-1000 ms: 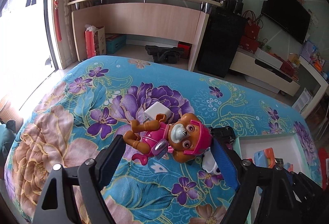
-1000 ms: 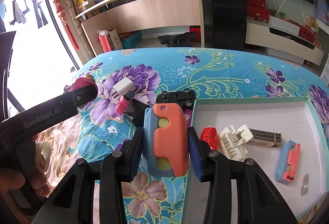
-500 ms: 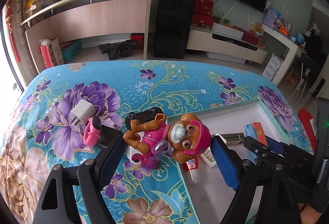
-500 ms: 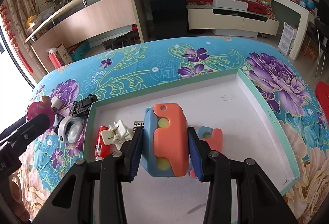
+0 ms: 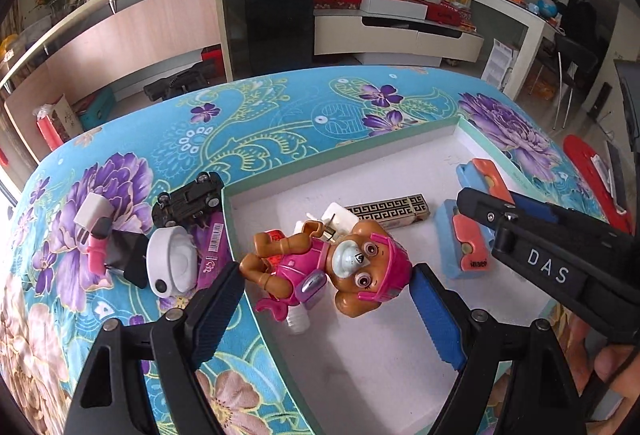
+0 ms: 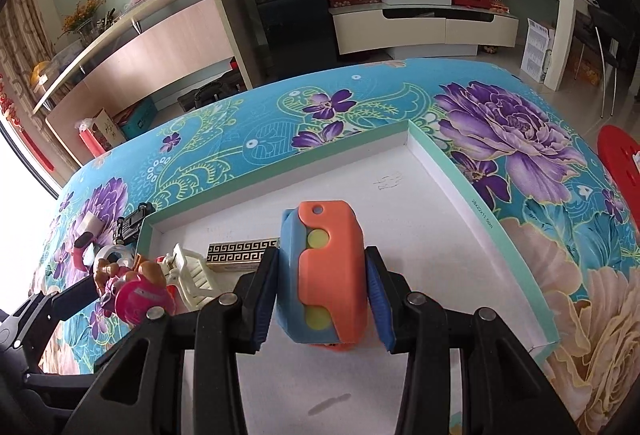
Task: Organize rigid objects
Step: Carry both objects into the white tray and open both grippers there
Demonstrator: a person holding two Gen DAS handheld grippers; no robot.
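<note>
My left gripper point(image 5: 326, 277) is shut on a brown toy pup in pink point(image 5: 332, 267), lying sideways between the pads, just above the left end of the white tray with a mint rim point(image 5: 344, 159). The pup point(image 6: 136, 291) also shows at the lower left of the right wrist view. My right gripper point(image 6: 322, 275) is shut on an orange-and-blue block toy point(image 6: 328, 235) above the tray's floor point(image 6: 420, 219). In the left wrist view the right gripper point(image 5: 480, 211) reaches in from the right with that toy point(image 5: 484, 179).
In the tray lie a second orange-and-blue toy point(image 5: 464, 239), a black-and-gold patterned box point(image 5: 388, 211), a white plug point(image 5: 340, 215) and a red piece point(image 5: 274, 235). On the flowered bedspread left of it are a black toy car point(image 5: 188, 199), a white round device point(image 5: 172, 267) and a white charger point(image 5: 94, 211).
Both grippers have swung to the right, from over the bedspread to over the tray, each carrying its toy. Neither grip has changed.
</note>
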